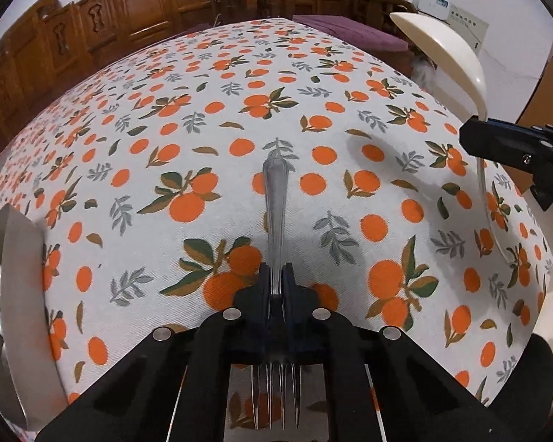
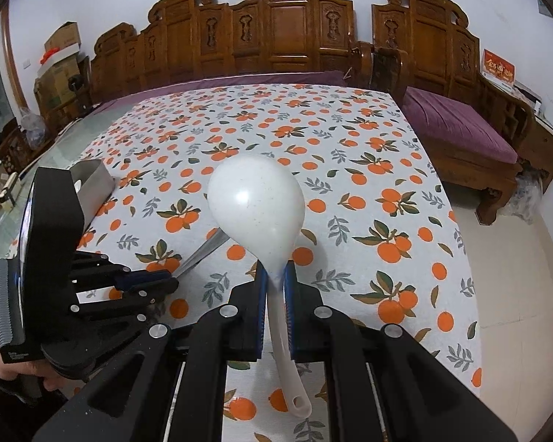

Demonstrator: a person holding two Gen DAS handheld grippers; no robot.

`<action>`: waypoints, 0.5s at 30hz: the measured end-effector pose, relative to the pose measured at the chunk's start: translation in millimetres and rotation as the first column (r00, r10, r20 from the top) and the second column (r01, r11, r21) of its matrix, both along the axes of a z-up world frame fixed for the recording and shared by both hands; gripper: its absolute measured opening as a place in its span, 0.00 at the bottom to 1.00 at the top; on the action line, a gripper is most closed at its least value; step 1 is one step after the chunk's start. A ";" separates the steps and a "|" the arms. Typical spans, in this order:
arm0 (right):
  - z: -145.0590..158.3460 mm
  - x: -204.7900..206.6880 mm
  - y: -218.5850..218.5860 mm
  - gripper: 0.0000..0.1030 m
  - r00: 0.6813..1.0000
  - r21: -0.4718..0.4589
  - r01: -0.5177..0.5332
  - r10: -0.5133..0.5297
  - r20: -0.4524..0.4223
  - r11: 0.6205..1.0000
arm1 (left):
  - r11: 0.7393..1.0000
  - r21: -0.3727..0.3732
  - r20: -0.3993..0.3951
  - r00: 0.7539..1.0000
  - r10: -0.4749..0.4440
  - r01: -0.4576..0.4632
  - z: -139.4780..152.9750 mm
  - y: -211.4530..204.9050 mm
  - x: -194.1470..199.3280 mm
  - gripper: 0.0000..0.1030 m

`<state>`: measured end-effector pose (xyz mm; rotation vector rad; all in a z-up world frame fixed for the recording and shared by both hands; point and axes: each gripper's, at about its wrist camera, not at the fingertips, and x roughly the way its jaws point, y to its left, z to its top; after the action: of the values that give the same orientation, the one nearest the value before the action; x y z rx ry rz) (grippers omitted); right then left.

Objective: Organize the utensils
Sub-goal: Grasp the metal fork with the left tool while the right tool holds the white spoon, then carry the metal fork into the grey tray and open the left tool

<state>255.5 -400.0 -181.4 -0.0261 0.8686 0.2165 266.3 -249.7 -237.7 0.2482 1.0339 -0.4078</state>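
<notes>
Left wrist view
Fork tines [image 1: 275, 394]: nearest the lens, pointing back at us, because we hold the fork [image 1: 274, 228] by its neck with the handle reaching forward over the bench [image 1: 136, 169].
Left claw [image 1: 275, 280]: pressed together on the fork, pinching it just above the tines; we judge this grip keeps the long handle free to lead into a slot.
Metal holder [image 1: 18, 294]: at the left edge of the bench, rim towards us, with what look like other utensil ends inside; likely where the fork goes.
Right claw [image 1: 505, 143]: at the far right, raised above the cloth, carrying the white ladle [image 1: 449, 59] bowl-up.

Right wrist view
Ladle handle [image 2: 289, 361]: closest to us, its hanging hole at the bottom, trailing back under the camera.
Right claw [image 2: 275, 276]: pinching the ladle's neck just below the bowl [image 2: 256, 202], so the heavy end sits close to the grip and should not swing.
Left claw [image 2: 155, 283]: to the left, between us and the metal holder [image 2: 92, 180], fork handle [image 2: 202, 250] angled forward.
Bench [image 2: 387, 140]: otherwise only patterned cloth; both utensils are off it, not yet stowed.
</notes>
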 end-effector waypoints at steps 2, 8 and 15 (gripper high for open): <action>2.1 -1.6 3.3 0.10 1.000 -0.003 -0.007 0.007 0.005 1.000 | 1.000 0.024 0.010 1.000 0.009 -0.009 0.9 5.5 -1.0 0.06; 15.5 -4.4 12.1 0.10 1.000 0.005 -0.017 0.017 0.025 1.000 | 0.998 0.016 0.040 0.998 0.052 -0.053 21.9 36.4 -5.1 0.06; 37.5 -14.4 34.6 0.10 0.997 -0.008 -0.043 0.044 0.057 0.999 | 0.995 -0.018 0.108 0.990 0.096 -0.095 66.4 69.8 -16.9 0.06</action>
<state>241.1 -365.4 -143.9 -0.0573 0.8119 0.2523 249.4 -179.9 -171.4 0.2061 0.9324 -0.3107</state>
